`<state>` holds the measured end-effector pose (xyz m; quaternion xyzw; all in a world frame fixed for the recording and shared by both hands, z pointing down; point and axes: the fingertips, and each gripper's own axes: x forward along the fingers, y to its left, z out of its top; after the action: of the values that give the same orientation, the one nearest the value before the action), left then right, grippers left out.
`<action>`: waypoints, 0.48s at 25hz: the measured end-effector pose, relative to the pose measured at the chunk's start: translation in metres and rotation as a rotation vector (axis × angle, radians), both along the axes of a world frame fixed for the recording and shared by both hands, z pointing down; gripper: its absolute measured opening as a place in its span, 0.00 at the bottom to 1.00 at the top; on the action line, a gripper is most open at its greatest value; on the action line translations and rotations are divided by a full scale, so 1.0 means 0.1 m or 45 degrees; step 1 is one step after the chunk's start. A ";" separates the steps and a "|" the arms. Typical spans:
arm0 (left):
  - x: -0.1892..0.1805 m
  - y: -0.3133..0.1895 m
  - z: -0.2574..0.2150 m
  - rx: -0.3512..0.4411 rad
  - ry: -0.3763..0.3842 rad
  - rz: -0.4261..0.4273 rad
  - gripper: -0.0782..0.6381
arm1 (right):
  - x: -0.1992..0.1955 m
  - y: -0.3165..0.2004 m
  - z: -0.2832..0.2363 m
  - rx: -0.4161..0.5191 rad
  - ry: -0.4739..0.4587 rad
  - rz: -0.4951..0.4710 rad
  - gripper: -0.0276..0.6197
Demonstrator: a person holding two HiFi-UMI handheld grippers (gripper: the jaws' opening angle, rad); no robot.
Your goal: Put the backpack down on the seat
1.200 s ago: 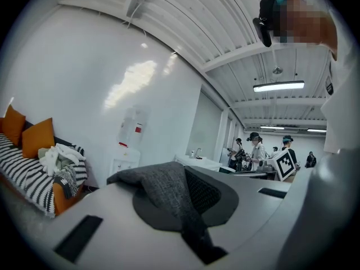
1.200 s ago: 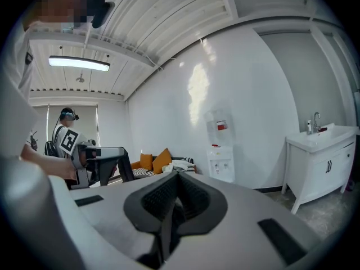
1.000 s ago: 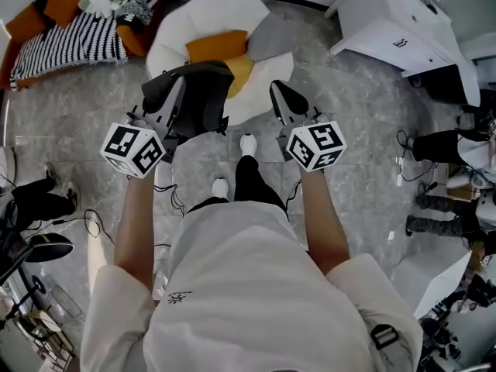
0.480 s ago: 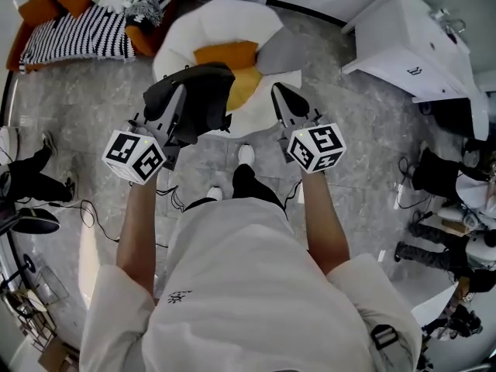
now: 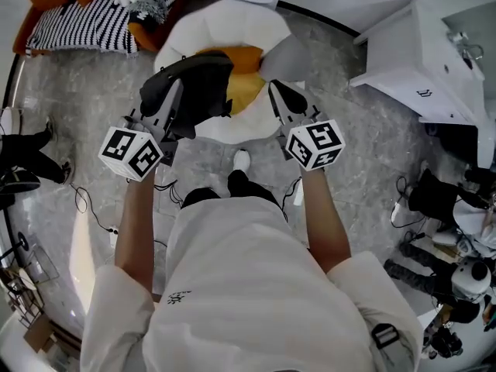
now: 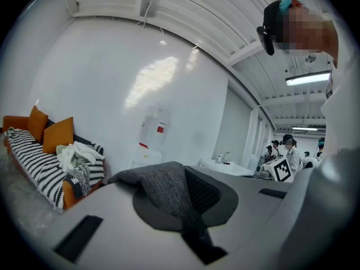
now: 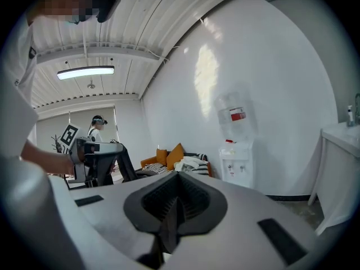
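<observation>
1. Head view, looking steeply down: a person stands facing a round white seat (image 5: 239, 15) w/ an orange cushion (image 5: 246, 59) on it. A striped sofa (image 5: 77, 28) is at top left.
2. Left gripper (image 5: 175, 91): jaws pressed together, pinching grey fabric of the backpack (image 5: 200, 84). Left gripper view shows the cloth bunched right at the jaw tips (image 6: 185, 212).
3. Backpack is dark grey and hangs from the left gripper. It overlaps the seat's front-left edge and part of the cushion. Can't tell if it touches the seat yet.
4. Right gripper (image 5: 277, 93): jaws pressed together, nothing btwn them. It's level w/ the left one, over the seat's right front edge.
5. Key relation: the seat's centre lies straight ahead and a bit to the right of the left gripper. The bag's long side runs across the seat front. The left hand carries it, so it likely needs only a short move fwd and down.
</observation>
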<state>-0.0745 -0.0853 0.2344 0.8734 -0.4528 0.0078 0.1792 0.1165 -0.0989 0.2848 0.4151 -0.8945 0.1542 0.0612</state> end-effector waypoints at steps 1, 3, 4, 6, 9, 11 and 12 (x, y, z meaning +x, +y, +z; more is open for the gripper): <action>0.01 -0.04 0.01 -0.002 -0.003 -0.010 0.15 | 0.01 -0.04 0.02 -0.004 0.000 -0.011 0.08; 0.03 -0.12 0.03 -0.009 -0.007 -0.027 0.15 | 0.05 -0.14 0.05 -0.012 -0.003 -0.023 0.08; 0.05 -0.16 0.05 -0.013 -0.009 -0.034 0.15 | 0.07 -0.19 0.07 -0.016 -0.008 -0.027 0.08; 0.08 -0.22 0.08 -0.022 -0.010 -0.044 0.15 | 0.12 -0.28 0.09 -0.020 -0.013 -0.031 0.08; 0.11 -0.27 0.11 -0.032 -0.009 -0.058 0.15 | 0.20 -0.34 0.12 -0.026 -0.018 -0.032 0.08; 0.11 -0.29 0.13 -0.036 -0.005 -0.064 0.15 | 0.23 -0.39 0.15 -0.035 -0.028 -0.022 0.08; 0.11 -0.30 0.15 -0.039 -0.004 -0.063 0.15 | 0.24 -0.42 0.17 -0.040 -0.031 -0.017 0.08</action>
<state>-0.0639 -0.1152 0.2492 0.8590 -0.4744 0.0118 0.1921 0.1401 -0.1406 0.3022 0.4063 -0.8954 0.1728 0.0578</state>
